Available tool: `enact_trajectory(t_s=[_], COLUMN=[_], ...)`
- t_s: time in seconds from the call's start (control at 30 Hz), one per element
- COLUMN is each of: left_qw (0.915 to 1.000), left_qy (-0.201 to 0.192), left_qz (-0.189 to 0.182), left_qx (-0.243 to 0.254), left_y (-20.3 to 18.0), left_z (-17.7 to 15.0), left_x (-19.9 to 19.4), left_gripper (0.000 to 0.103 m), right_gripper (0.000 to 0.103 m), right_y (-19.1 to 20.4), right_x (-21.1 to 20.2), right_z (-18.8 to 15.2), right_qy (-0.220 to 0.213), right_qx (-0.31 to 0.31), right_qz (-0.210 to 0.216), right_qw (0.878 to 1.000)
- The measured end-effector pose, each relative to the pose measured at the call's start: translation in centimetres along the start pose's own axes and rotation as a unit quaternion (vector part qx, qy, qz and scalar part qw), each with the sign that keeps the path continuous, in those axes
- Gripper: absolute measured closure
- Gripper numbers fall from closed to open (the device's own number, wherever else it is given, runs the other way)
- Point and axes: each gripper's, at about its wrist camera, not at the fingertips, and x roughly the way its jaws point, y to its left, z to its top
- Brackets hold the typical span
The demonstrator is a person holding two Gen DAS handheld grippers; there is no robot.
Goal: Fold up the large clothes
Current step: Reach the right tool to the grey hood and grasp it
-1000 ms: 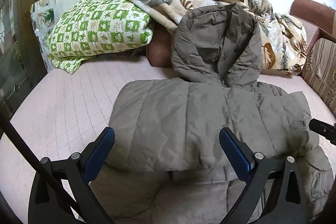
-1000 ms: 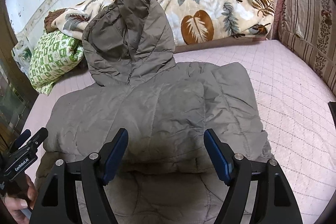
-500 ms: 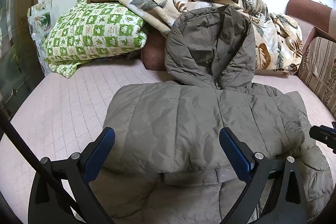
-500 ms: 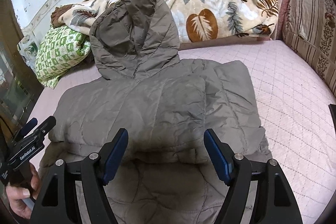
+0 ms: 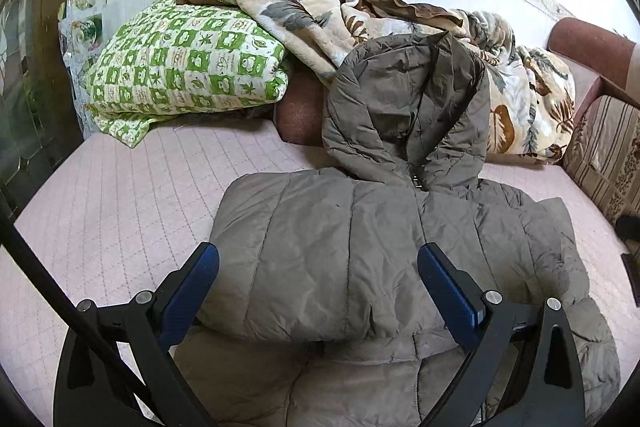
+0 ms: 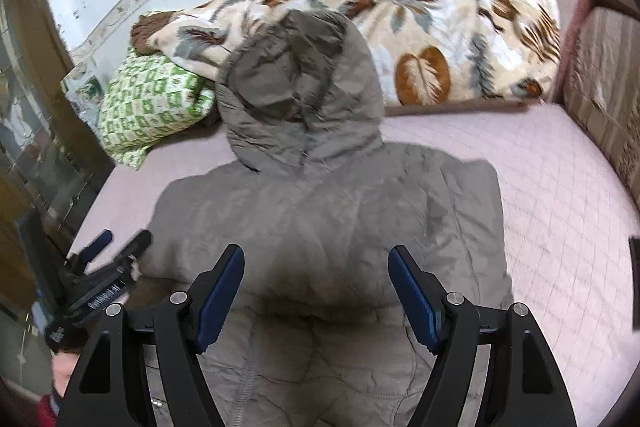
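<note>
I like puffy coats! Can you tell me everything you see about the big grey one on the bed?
The grey coat is puffy and quilted, with slightly shiny fabric. It lies flat on the pink bed cover, its sides folded in over its middle. Its hood leans up against the leaf-print blanket. A zip runs down the front. No gripper is holding it.

1. A grey puffer jacket (image 5: 360, 259) lies partly folded on the pink quilted bed (image 5: 120, 195), filling the centre and lower right of the frame.
2. Its hood (image 5: 404, 107) points to the top, resting against a leaf-print blanket (image 5: 520, 99).
3. A green checked pillow (image 5: 184, 63) sits upper left.
4. The left gripper (image 5: 318, 275) hangs over the jacket, blue pads (image 5: 188, 291) wide apart, holding nothing.
</note>
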Motion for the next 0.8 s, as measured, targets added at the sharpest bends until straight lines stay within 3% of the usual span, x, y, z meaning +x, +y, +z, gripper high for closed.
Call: enact_trajectory(t_s=[0.23, 0.4, 0.6, 0.8], left_qw=[0.9996, 0.9991, 0.9993, 0.9989], left_qy=[0.01, 0.026, 0.032, 0.041], left_qz=[-0.005, -0.007, -0.007, -0.014], left_qx=[-0.025, -0.032, -0.016, -0.017], left_y=[1.1, 1.3, 0.8, 0.6], left_z=[0.3, 0.2, -0.1, -0.2], left_x=[0.7, 1.9, 2.7, 3.8], left_gripper=[0.003, 0.003, 0.003, 0.003], right_gripper=[0.022, 0.02, 0.019, 0.019], right_y=[0.9, 1.5, 2.9, 3.5], right_x=[-0.8, 1.3, 8.1, 14.2], right_z=[7.7, 14.5, 21.7, 26.0], right_qy=[0.0, -0.009, 0.004, 0.015], right_qx=[-0.042, -0.062, -0.12, -0.161], right_qz=[-0.011, -0.013, -0.04, -0.055], right_qw=[0.999, 0.998, 0.992, 0.985])
